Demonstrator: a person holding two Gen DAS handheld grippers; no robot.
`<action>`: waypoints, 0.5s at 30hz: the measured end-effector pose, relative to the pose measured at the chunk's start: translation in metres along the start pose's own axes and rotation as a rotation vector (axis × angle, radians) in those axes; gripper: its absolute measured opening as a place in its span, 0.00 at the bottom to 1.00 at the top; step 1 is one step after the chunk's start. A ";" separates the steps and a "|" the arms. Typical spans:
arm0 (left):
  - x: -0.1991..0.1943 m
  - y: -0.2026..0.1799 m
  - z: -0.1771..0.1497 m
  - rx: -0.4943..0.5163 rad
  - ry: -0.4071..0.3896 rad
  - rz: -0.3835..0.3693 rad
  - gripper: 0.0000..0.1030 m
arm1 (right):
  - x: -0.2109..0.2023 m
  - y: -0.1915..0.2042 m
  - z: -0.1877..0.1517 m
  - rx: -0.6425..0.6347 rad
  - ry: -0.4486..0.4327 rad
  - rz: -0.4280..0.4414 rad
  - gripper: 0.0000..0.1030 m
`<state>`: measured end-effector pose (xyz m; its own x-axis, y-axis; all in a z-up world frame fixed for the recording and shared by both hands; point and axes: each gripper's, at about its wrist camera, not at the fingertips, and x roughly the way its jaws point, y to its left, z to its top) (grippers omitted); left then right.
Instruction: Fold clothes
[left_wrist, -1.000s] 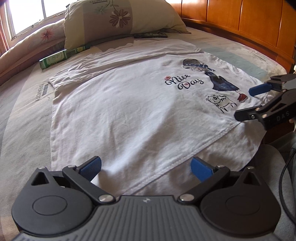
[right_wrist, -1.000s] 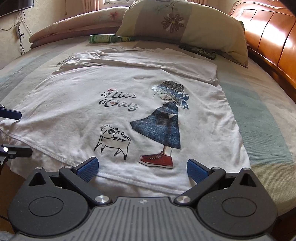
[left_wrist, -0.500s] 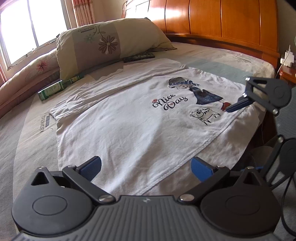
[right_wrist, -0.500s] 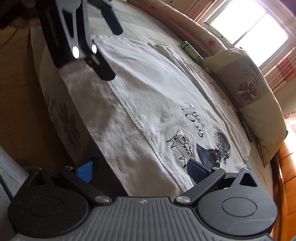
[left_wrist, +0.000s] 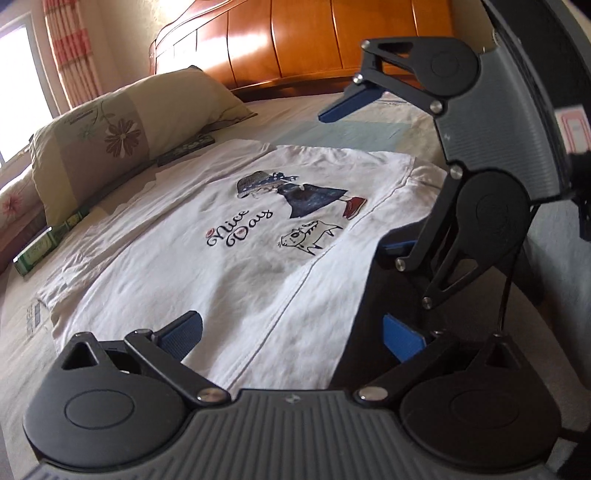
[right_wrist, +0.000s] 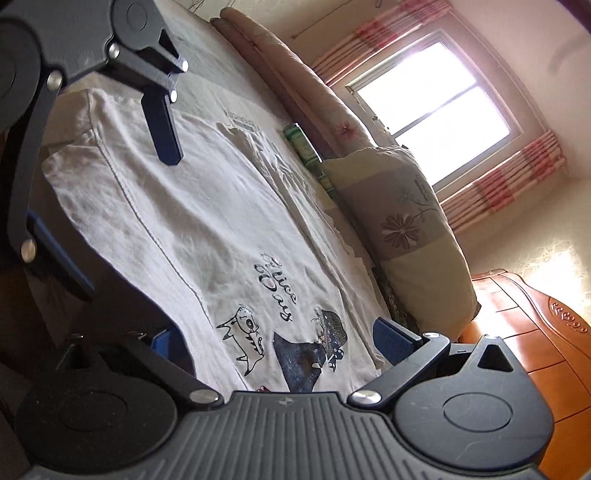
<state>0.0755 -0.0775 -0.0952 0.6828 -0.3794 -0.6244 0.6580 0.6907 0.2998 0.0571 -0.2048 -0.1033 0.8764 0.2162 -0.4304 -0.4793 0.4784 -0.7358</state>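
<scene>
Spread fingers astride white T-shirt (left_wrist: 229, 280) hem

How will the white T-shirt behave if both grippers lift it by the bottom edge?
The white T-shirt is probably floppy: its hem already hangs over the bed edge. It looks thin and wrinkled, so likely light, sagging between left gripper and right gripper.

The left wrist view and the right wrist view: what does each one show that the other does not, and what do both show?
Only the left wrist view shows the right gripper, jaws open at the shirt's hem edge. Only the right wrist view shows the left gripper, jaws open, and the whole window. Both show the white T-shirt spread flat on the bed, the flowered pillow, the green box and the wooden headboard.
</scene>
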 end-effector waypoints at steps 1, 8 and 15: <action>0.004 -0.004 0.000 0.039 -0.009 0.039 0.99 | 0.000 -0.002 0.001 0.015 0.000 -0.004 1.00; 0.021 -0.017 -0.005 0.203 0.026 0.266 0.99 | 0.004 0.001 -0.006 0.074 0.006 0.006 1.00; 0.012 -0.010 -0.010 0.195 0.055 0.357 0.99 | 0.021 0.012 -0.034 0.003 0.076 -0.101 1.00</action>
<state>0.0741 -0.0828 -0.1128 0.8646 -0.1001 -0.4924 0.4343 0.6417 0.6321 0.0682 -0.2238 -0.1393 0.9141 0.1015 -0.3925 -0.3884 0.4966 -0.7762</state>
